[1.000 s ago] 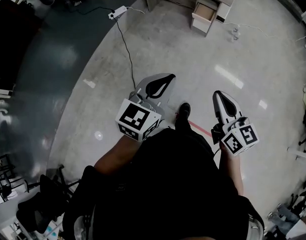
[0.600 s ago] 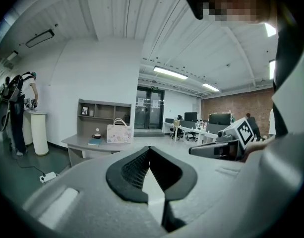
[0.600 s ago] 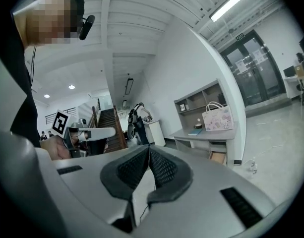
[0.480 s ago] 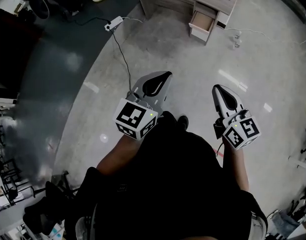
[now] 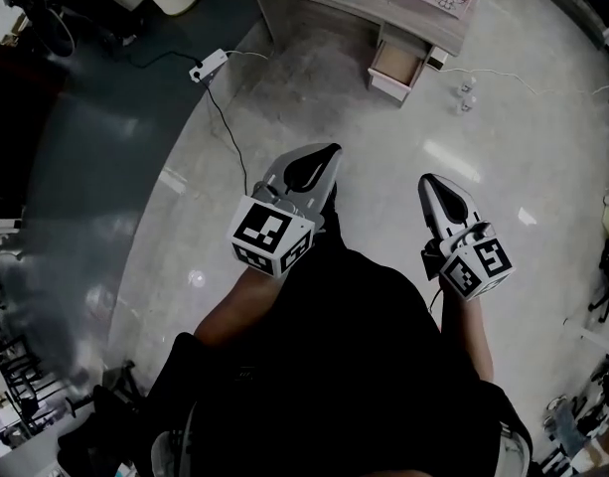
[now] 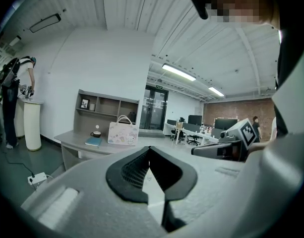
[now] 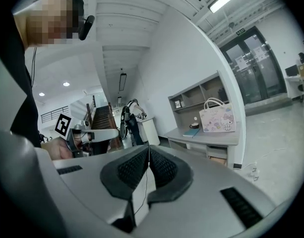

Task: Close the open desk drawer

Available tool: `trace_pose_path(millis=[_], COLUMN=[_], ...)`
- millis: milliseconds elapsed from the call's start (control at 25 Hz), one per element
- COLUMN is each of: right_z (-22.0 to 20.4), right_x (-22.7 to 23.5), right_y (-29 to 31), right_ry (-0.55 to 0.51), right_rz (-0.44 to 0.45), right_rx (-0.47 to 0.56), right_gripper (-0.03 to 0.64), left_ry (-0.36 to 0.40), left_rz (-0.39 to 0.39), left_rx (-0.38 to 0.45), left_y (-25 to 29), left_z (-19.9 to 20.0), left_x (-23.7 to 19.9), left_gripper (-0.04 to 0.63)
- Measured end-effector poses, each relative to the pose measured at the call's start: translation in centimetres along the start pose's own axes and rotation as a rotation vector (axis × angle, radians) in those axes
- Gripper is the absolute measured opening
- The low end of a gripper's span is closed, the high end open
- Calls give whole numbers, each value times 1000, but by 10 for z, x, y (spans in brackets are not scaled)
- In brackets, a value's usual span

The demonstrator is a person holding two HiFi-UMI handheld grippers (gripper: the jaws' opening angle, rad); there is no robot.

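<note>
Drawer (image 5: 395,65) stands open under the worktop (image 5: 369,1), well apart from us; we hold left tongs (image 5: 326,155) and right tongs (image 5: 430,182) closed tight, both empty.

Glossy grey concrete floor (image 5: 314,117), darker strip (image 5: 76,167) at left. White wall (image 6: 92,58), ribbed ceiling (image 6: 142,9) with strip lights (image 6: 178,72), glass doors (image 6: 153,108), brick wall (image 6: 231,109) beyond.

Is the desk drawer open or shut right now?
Open: the drawer sticks out from the desk front, its interior showing in the head view.
</note>
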State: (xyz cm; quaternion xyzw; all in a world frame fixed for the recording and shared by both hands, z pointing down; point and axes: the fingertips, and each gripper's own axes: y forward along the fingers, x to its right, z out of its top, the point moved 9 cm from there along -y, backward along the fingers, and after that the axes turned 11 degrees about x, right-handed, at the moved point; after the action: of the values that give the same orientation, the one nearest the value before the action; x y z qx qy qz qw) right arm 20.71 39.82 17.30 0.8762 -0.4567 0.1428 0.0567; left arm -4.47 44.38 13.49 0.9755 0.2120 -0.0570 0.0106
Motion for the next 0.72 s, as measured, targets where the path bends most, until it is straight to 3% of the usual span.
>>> trace_pose_path(millis=[160, 440, 720], right_z=[9, 25, 15], right_x=[28, 64, 125], right_y=[83, 212, 262], right_ry=[9, 39, 82], right_rz=[-7, -35, -91], right_rx=[-10, 6, -37], right_gripper=[15, 15, 15], left_ry=[1, 114, 60], left_rz=[-20, -92, -160], left_rx=[-6, -67, -128], left_y=[48, 125, 213], left_z=[9, 29, 9], left_x=[-68, -174, -224], left_gripper=[8, 8, 8])
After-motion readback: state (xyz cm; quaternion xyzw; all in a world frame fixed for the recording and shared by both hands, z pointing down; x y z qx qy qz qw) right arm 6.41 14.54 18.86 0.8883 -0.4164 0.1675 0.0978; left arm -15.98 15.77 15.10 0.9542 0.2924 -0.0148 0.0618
